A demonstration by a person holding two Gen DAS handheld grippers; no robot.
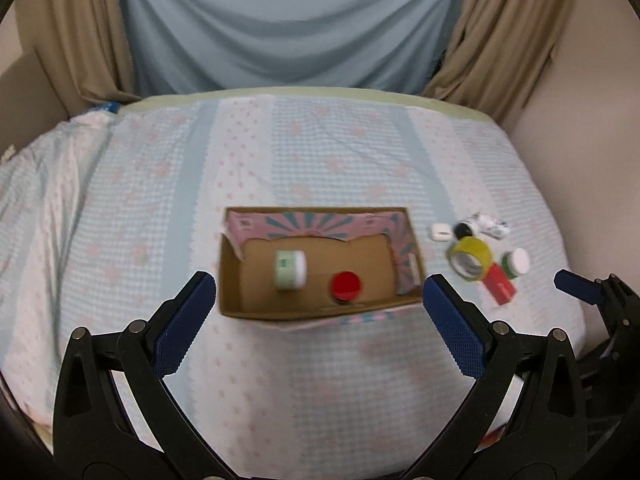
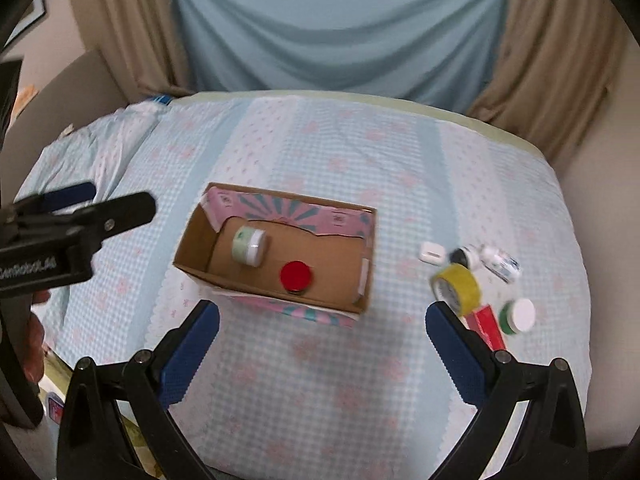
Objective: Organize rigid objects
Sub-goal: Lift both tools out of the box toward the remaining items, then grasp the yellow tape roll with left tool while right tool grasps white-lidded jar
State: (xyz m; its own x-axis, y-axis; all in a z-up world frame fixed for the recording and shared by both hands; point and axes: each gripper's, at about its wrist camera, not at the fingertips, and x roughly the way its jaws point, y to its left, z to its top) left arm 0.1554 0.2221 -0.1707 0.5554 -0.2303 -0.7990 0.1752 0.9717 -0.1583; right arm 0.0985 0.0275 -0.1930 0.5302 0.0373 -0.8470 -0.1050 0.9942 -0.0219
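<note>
An open cardboard box (image 1: 230,276) (image 2: 192,240) sits mid-bed. Inside lie a pale green jar (image 1: 290,270) (image 2: 249,246) and a red-capped bottle (image 1: 346,286) (image 2: 296,276). To its right lies a cluster: yellow tape roll (image 1: 470,258) (image 2: 458,286), red box (image 1: 500,284) (image 2: 488,326), green jar with white lid (image 1: 516,262) (image 2: 518,316), white earbud case (image 1: 440,232) (image 2: 430,252), black-capped item (image 1: 464,230) (image 2: 462,256), white patterned bottle (image 1: 494,226) (image 2: 502,264). My left gripper (image 1: 320,308) is open and empty before the box. My right gripper (image 2: 322,338) is open and empty, near the cluster.
The bed has a blue-and-pink checked sheet (image 1: 320,152) (image 2: 340,152). Curtains (image 1: 288,24) hang behind it. A wall (image 1: 580,152) runs along the right side. My right gripper's fingertip shows at the right edge of the left wrist view (image 1: 576,286); the left gripper shows at left in the right wrist view (image 2: 80,220).
</note>
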